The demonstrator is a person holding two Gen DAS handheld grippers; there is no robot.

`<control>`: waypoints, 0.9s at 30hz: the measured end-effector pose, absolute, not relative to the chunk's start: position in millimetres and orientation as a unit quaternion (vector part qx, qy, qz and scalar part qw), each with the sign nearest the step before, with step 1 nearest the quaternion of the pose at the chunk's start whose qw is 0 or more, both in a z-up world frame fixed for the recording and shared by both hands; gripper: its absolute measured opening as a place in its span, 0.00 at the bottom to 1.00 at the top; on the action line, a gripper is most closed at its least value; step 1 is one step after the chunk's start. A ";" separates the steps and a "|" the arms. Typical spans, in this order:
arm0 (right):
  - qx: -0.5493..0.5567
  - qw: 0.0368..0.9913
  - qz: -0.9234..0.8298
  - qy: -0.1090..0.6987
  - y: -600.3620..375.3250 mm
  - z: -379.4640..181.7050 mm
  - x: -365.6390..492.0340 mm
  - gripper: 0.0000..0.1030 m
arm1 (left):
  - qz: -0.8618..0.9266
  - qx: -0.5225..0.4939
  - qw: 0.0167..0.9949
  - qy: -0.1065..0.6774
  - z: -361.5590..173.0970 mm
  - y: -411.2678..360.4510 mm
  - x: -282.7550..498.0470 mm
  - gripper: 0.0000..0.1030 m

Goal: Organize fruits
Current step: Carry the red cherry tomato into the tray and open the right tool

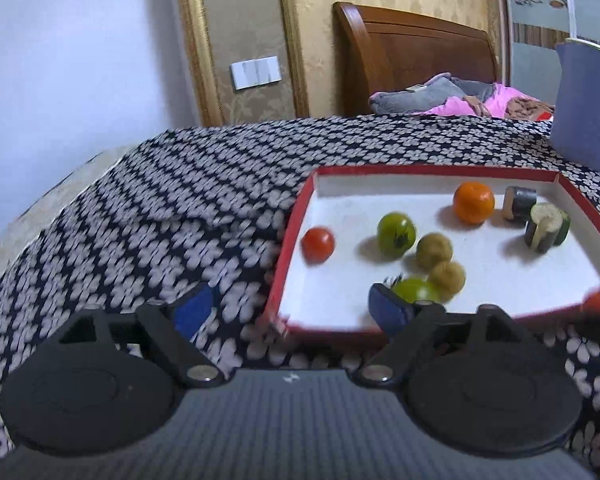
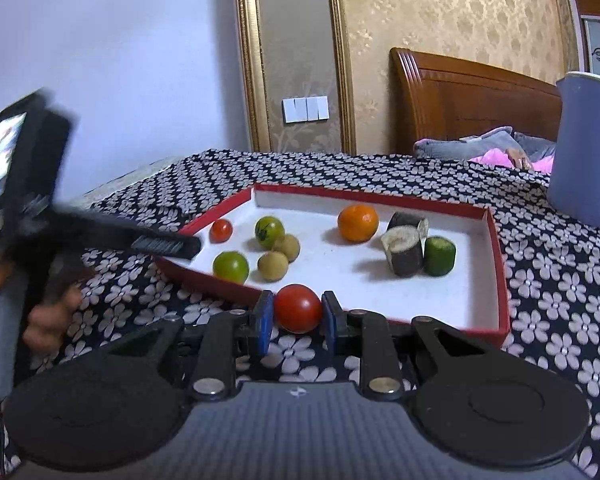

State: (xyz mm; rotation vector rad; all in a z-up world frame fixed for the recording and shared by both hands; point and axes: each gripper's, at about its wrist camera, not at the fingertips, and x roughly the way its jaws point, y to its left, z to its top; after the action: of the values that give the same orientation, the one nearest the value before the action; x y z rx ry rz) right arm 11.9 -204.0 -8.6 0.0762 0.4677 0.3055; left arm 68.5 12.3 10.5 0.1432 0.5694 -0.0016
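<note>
1. Right hand-held gripper (image 2: 297, 322) is clamped on a red tomato (image 2: 298, 308), blue pads touching both its sides, just outside the near edge of the red tray (image 2: 496, 248).
2. Left hand-held gripper (image 1: 288, 310) has its jaws wide apart, nothing between the pads; one pad is over the cloth outside the tray's near left corner, the other over the tray's near edge.
3. No earlier view given, so only the state is noted: left apart, right gripping.
4. The tray sits on a tabletop covered by a dark flower-print cloth (image 1: 180, 200).
5. In the tray, left part: small red tomato (image 2: 221, 230) near the left edge, green tomato with dark stem (image 2: 269, 232) beside it, second green tomato (image 2: 231, 267) near the near edge.
6. Two tan round fruits (image 2: 287, 247) touch each other between the green tomatoes.
7. Orange (image 2: 358, 223) is mid-tray, toward the far edge.
8. Right part: two dark cut chunks (image 2: 404, 250) with pale faces, and a green cut piece (image 2: 440, 256) just beside them.
9. Blue-grey container (image 2: 586, 148) stands upright on the cloth beyond the tray's far right corner.
10. A person's hand (image 2: 48, 316) holds the left device, blurred, at the left edge of the right wrist view.
</note>
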 end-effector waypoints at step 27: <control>0.018 0.965 0.080 0.248 -186.2 -2.7 107.3 0.24 | -0.002 0.067 0.963 0.262 -12.9 22.7 28.6 1.00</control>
State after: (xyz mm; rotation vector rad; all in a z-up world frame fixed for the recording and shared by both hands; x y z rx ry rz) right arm 107.3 -186.2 -2.7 0.0359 0.5014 0.1622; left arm 28.6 22.7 -12.9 0.1352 0.5300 -0.0031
